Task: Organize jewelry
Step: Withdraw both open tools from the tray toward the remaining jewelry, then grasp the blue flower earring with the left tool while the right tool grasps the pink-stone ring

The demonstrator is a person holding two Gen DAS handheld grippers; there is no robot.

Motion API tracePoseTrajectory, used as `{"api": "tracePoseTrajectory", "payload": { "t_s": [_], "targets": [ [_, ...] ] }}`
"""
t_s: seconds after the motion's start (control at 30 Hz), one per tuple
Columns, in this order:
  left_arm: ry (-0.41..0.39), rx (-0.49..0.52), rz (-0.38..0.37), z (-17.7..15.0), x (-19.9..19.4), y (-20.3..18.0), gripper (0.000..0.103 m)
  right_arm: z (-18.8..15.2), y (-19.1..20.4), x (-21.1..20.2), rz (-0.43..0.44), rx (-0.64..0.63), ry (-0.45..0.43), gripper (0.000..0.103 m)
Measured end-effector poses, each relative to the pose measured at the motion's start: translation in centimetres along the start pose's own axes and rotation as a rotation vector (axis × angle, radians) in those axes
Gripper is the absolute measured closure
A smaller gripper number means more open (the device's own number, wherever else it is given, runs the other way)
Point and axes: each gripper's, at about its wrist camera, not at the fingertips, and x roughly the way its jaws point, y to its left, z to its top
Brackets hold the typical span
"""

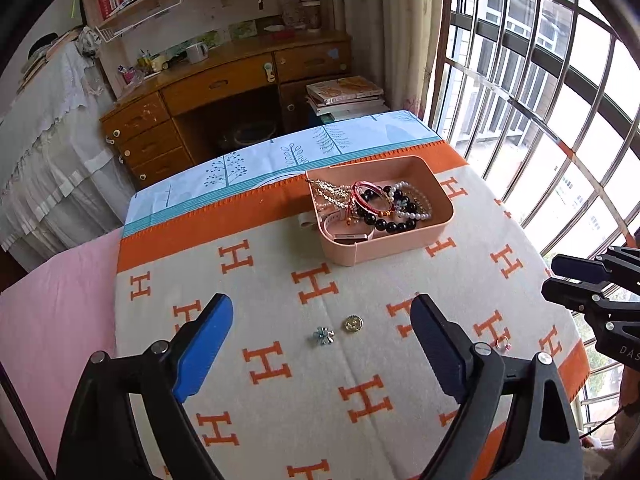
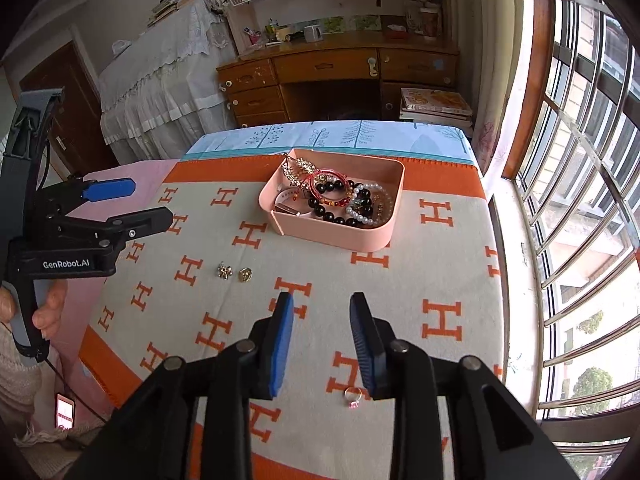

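From the left wrist, the left gripper (image 1: 322, 340) stands spread wide and empty above the blanket (image 1: 280, 400); a flower brooch (image 1: 323, 336) and a gold button (image 1: 352, 324) lie side by side between its fingers, well short of the pink tray (image 1: 384, 254) heaped with bracelets; both look light, hard and flat, so pinching across the edges seems wisest.

From the right wrist, the right gripper (image 2: 322, 346) is parted partway, holding nothing; a ring (image 2: 353, 396) lies just beside its right finger; tiny, slippery, likely best nipped across the band.
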Motion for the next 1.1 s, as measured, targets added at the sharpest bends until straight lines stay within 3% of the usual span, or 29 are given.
{"api": "tracePoseTrajectory", "payload": {
  "t_s": [0.23,0.6,1.0,1.1],
  "targets": [
    [0.046,0.064,-0.035,-2.4,0.5,-0.3,0.014,-3.0,-0.4,-0.3,0.011,-0.008,-0.005,0.073],
    [0.114,0.053,-0.091,-5.7,5.1,1.1,0.014,-7.9,-2.1,3.8,0.004,0.017,0.073,0.073],
    [0.055,0.155,-0.063,-7.0,10.5,1.9,0.014,-10.2,-3.7,7.4,-0.005,0.014,0.118,0.073],
    [0.051,0.157,-0.077,-6.7,11.7,2.2,0.020,-10.1,-3.3,7.6,-0.014,-0.017,0.103,0.073]
  ]
}}
